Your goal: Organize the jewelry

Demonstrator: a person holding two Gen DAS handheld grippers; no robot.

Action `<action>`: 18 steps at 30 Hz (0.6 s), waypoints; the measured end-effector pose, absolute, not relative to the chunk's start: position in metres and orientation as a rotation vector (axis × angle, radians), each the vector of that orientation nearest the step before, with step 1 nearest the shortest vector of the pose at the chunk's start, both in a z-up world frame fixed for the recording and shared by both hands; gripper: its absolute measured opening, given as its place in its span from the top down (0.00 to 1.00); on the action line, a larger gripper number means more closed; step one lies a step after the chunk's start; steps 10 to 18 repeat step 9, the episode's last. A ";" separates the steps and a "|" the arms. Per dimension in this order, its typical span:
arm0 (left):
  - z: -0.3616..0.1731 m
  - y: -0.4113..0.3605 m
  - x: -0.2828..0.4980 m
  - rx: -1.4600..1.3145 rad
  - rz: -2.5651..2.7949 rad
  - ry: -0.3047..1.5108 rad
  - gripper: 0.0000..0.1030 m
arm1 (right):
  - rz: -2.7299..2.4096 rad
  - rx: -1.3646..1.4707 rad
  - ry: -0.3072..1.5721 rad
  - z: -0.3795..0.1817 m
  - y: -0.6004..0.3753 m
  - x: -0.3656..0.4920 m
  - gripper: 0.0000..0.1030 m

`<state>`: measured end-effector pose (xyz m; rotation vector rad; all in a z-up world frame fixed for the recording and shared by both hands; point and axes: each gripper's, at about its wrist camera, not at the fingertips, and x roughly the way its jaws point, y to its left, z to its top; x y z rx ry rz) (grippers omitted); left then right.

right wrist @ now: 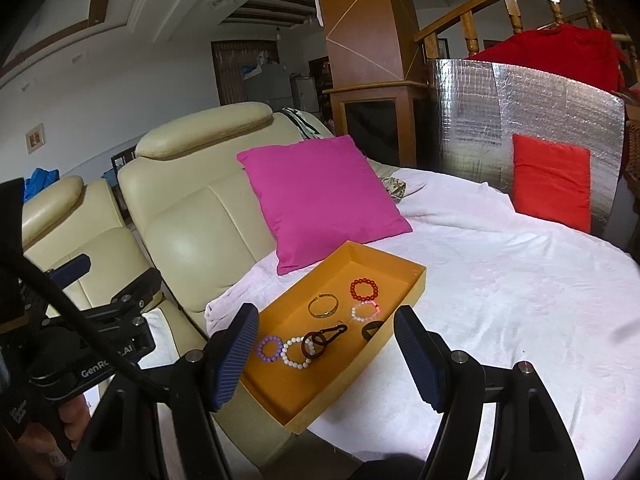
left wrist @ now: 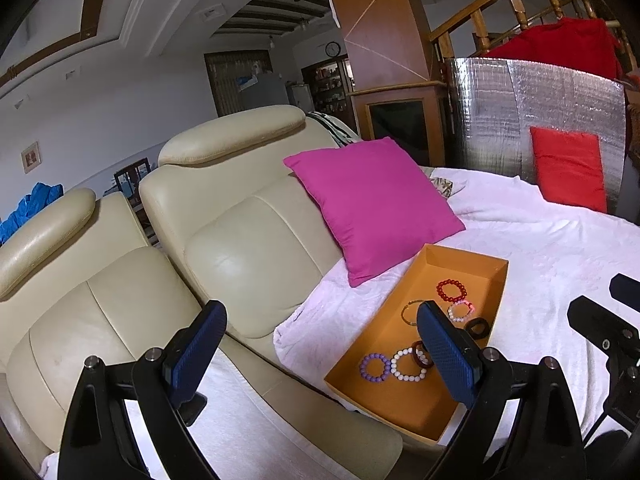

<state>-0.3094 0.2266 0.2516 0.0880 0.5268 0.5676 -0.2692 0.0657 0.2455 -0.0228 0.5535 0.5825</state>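
An orange tray (left wrist: 400, 400) lies on a white blanket on the sofa. In it are a red bead bracelet (right wrist: 364, 289), a gold bangle (right wrist: 323, 306), a pink-white bracelet (right wrist: 365, 312), a purple one (right wrist: 269, 349), a white one (right wrist: 296, 353), dark brown rings (right wrist: 314, 344), a black clip (right wrist: 336, 330) and a black ring (right wrist: 372, 330). My right gripper (right wrist: 326, 356) hovers open just short of the tray's near end, nothing between its pads. My left gripper (left wrist: 320, 344) is open too, left of the tray over the sofa seat, and its right finger (left wrist: 448, 356) hides part of the tray.
A magenta cushion (right wrist: 320, 200) leans on the cream sofa back (right wrist: 192, 240) right behind the tray. A red cushion (right wrist: 552, 184) rests against a silver foil board (right wrist: 520, 104) at the far right. White blanket (right wrist: 500, 280) spreads to the right of the tray.
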 end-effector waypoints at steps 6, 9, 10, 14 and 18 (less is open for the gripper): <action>0.246 0.205 -0.286 0.127 0.533 0.545 0.07 | 0.576 0.027 0.548 0.239 0.047 -0.251 0.29; 0.238 0.170 -0.261 0.168 0.395 0.559 0.07 | 0.514 0.072 0.535 0.235 0.011 -0.237 0.29; 0.238 0.170 -0.261 0.168 0.395 0.559 0.07 | 0.514 0.072 0.535 0.235 0.011 -0.237 0.29; 0.238 0.170 -0.261 0.168 0.395 0.559 0.07 | 0.514 0.072 0.535 0.235 0.011 -0.237 0.29; 0.238 0.170 -0.261 0.168 0.395 0.559 0.07 | 0.514 0.072 0.535 0.235 0.011 -0.237 0.29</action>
